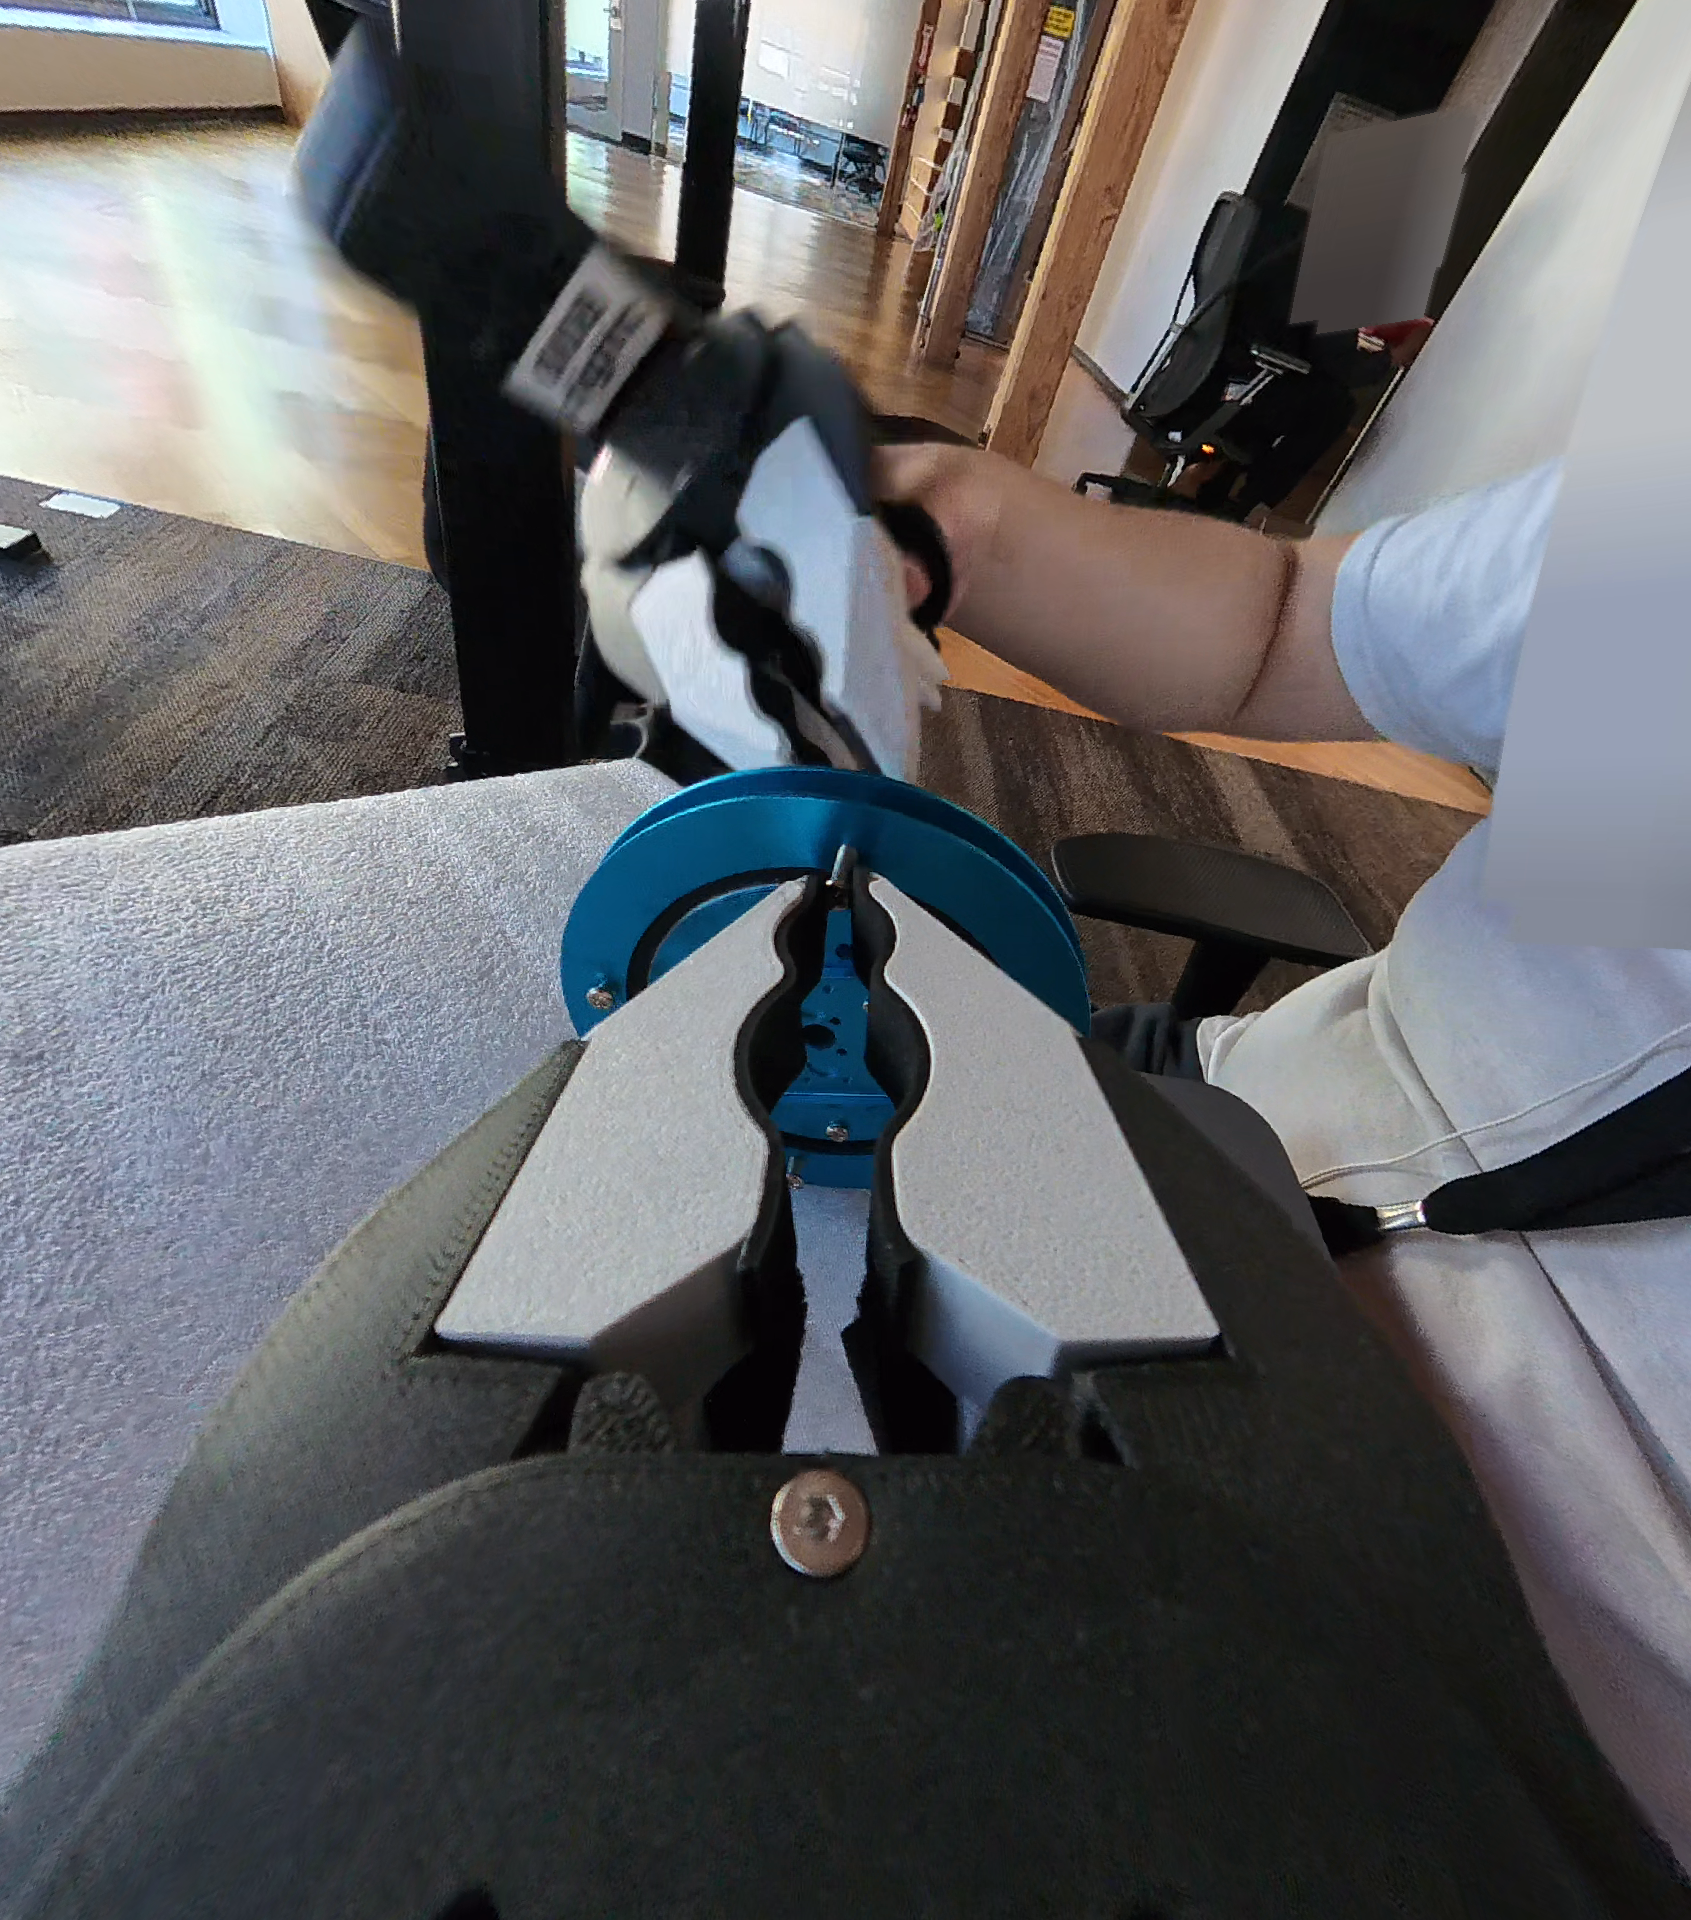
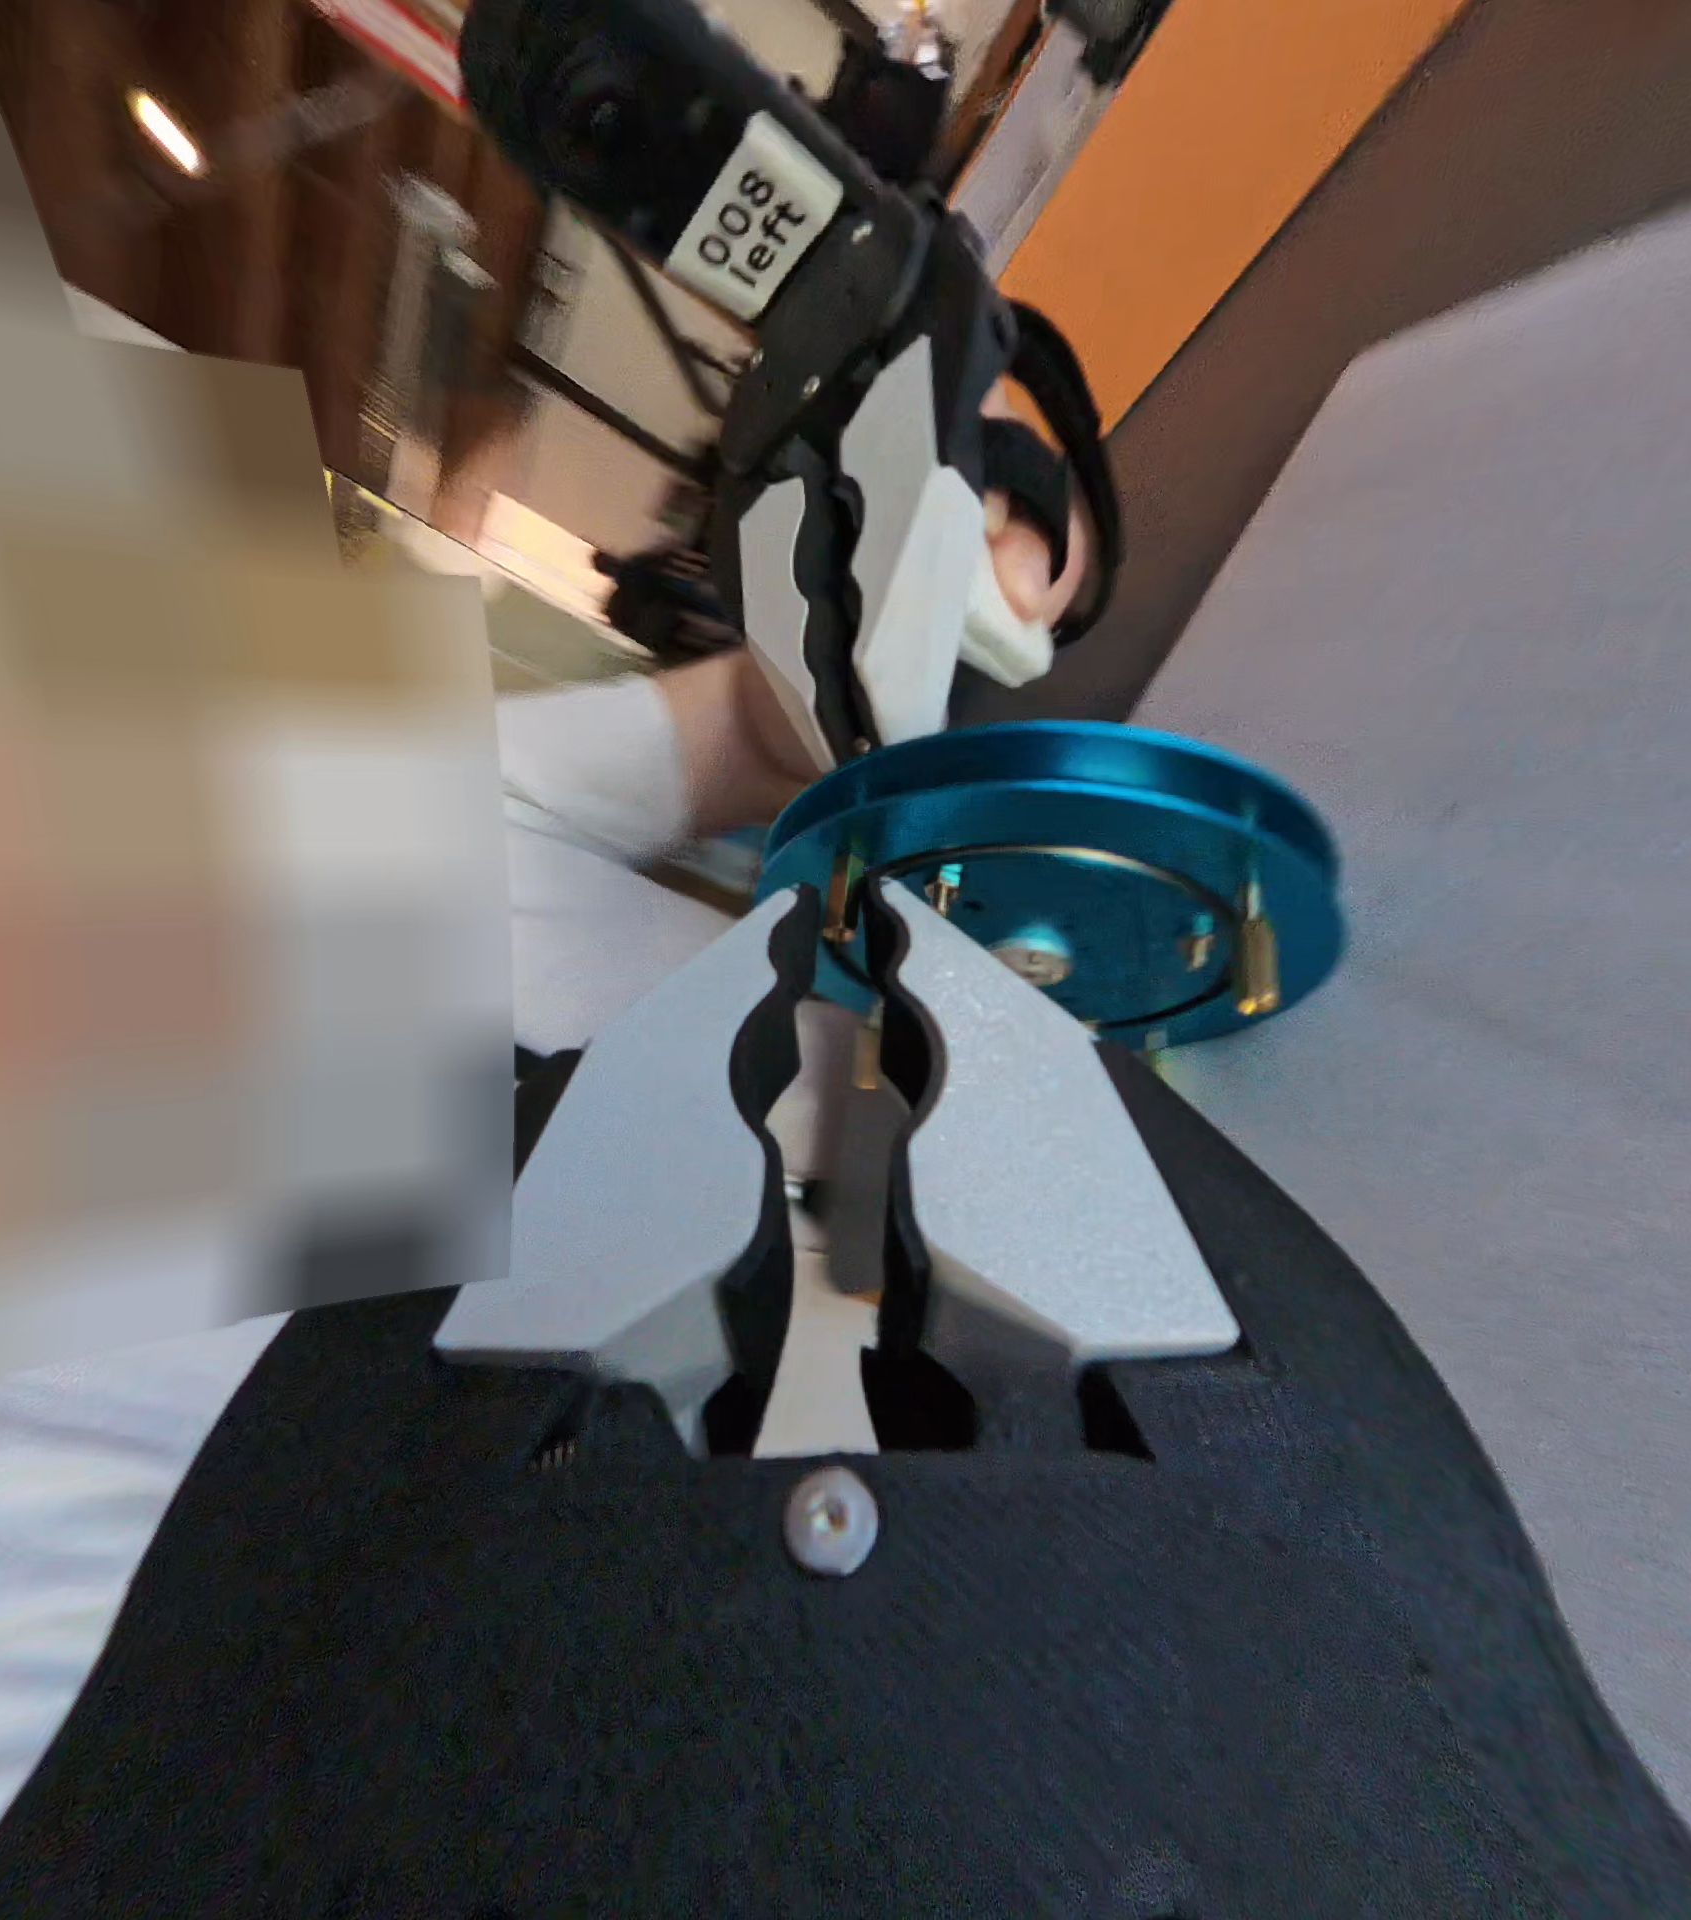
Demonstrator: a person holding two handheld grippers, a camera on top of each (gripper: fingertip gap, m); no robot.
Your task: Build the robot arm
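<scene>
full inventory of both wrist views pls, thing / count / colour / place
blue pulley wheel: 1, blue metal with brass standoffs and small screws, on edge at the grey surface's rim, between both tools
grey surface: 1, grey textured, under the wheel
black post: 1, black, upright behind the surface
office chair armrest: 1, black, right of the wheel
carpet: dark grey, floor; wood floor beyond
black strap: 1, black, across white clothing
left tool: 1, grey fingers, black body; tips closed on a small pin at the wheel's rim
right tool: 1, same colours; tips closed on a brass standoff
forearm: 1, white sleeve, holding the right tool
</scene>
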